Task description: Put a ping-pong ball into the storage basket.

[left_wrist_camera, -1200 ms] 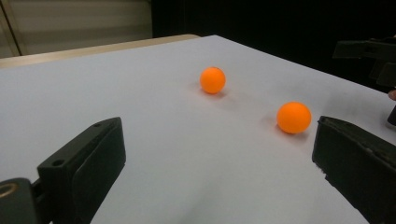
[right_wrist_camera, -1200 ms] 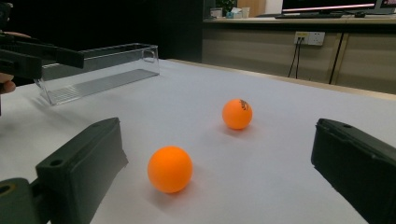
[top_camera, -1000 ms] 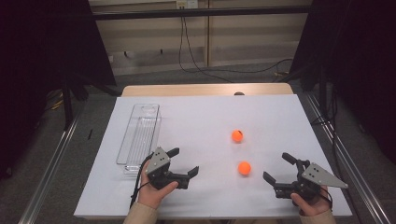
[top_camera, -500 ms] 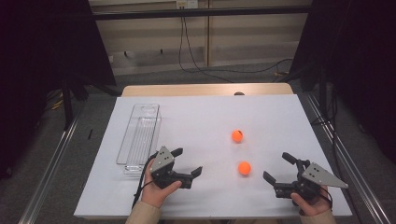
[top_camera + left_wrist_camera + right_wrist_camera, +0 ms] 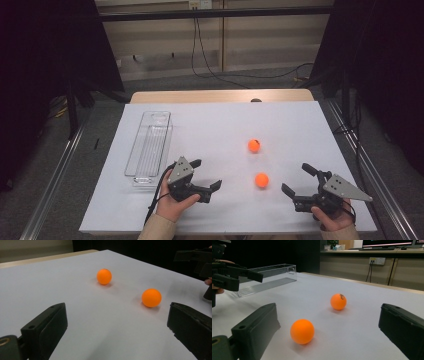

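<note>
Orange near ball (image 5: 261,180) on white table (image 5: 210,130), between both grippers | far ball (image 5: 254,145) just beyond it | left gripper (image 5: 206,176) jaws wide, empty | right gripper (image 5: 298,180) jaws wide, empty | clear tray (image 5: 149,145) at left

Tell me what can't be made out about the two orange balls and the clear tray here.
- Far ball: black print too small to read, right gripper view.
- Near ball: underside hidden against the table, every view.
- Clear tray: near end hidden behind the left gripper, right gripper view.
</note>
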Motion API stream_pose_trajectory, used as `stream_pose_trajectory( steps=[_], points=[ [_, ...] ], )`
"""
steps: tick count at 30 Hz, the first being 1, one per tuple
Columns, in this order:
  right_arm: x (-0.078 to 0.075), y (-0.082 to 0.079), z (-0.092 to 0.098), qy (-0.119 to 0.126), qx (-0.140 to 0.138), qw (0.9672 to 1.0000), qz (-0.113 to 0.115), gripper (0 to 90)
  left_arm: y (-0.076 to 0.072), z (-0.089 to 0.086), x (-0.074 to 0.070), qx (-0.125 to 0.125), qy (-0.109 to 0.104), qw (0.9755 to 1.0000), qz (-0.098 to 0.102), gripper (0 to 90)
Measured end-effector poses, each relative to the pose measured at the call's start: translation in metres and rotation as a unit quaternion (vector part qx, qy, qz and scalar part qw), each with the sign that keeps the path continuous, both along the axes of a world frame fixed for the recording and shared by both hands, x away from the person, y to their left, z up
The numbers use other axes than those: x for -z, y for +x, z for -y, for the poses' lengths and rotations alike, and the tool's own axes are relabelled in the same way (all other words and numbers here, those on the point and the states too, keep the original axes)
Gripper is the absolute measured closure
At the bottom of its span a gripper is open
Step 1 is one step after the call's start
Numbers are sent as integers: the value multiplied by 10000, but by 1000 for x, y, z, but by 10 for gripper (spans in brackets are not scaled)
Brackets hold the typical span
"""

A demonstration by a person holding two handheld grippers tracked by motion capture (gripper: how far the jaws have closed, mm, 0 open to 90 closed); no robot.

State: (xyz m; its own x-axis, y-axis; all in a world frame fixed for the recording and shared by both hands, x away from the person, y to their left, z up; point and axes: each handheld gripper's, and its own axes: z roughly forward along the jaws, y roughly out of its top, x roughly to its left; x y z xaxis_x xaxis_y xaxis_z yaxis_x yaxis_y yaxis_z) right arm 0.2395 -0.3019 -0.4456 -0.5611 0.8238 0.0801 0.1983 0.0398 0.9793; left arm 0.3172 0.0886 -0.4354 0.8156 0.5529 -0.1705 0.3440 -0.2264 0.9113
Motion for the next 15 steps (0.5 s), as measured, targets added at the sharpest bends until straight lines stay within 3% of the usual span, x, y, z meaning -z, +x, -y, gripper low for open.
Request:
stream_pose_trajectory(
  steps=[15],
  points=[
    [0,0,0,42,14,10000,2,22,3,14,1,127,144,9998,-30,30]
  ],
)
